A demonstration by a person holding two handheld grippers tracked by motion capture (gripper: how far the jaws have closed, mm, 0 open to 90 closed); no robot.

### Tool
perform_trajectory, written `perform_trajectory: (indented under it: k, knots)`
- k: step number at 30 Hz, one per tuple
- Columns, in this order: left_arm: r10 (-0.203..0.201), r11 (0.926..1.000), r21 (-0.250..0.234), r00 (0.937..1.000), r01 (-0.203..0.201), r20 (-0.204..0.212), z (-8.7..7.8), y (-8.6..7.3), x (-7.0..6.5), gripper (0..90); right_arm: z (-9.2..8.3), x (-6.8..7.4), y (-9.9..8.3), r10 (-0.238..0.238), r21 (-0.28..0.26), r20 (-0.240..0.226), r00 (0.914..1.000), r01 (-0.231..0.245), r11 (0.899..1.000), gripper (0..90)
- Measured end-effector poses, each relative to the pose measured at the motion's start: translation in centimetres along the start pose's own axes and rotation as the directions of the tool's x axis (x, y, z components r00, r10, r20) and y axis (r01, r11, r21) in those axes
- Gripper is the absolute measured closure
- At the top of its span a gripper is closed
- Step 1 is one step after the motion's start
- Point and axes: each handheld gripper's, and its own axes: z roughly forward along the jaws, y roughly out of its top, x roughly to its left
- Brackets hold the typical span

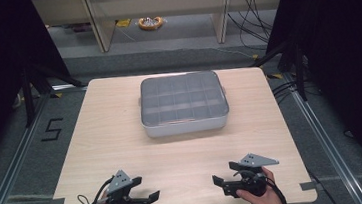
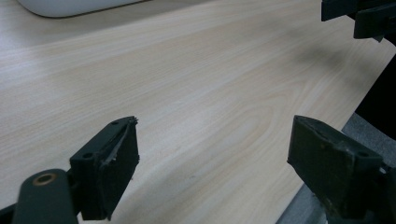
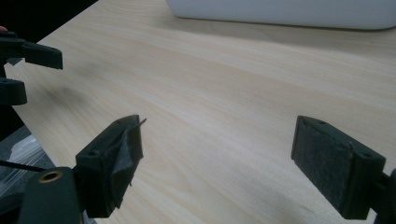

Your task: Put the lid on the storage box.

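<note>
**Both tools wide open, lidded box straight ahead**

My left tool (image 1: pixel 147 188) and right tool (image 1: pixel 223 174) sit near the worktop's near edge, one toward each near corner, jaws spread wide with nothing between them. The compartment box (image 1: pixel 183 103), grey with a clear lid and a grid of cells showing through, lies well ahead of both, toward the far edge and about midway between the side edges. Its long axis runs side to side, parallel to the far edge. It seems to lie slightly nearer my right tool, though the difference is small; I judge a two-handed reach forward suits it. The worktop (image 1: pixel 117 138) is pale wood grain and bare between the tools and the box. Beyond the far edge is grey floor with cables and pale cabinet legs.
</note>
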Motion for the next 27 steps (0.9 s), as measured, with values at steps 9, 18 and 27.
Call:
perform_trajectory:
  k: [9, 18, 27]
  knots:
    - [0.022, 0.9996, 0.017, 0.9996, -0.023, 0.016, -0.3, -0.5, -0.7, 15.7, -0.5, 0.4, -1.0, -0.001, 0.029, -0.002, 1.0, 0.001, 1.0, 16.9]
    - [0.042, 0.998, 0.046, 0.9991, -0.043, 0.009, -0.4, -0.8, -0.8, 15.7, -0.4, 0.8, -2.1, -0.024, 0.09, 0.004, 0.9997, 0.024, 0.996, 16.7]
    - [0.015, 0.9994, 0.032, 0.9998, -0.015, 0.015, -0.2, -0.9, -0.8, 15.6, -0.3, 0.9, -2.4, -0.075, 0.112, 0.007, 0.9972, 0.074, 0.991, 16.7]
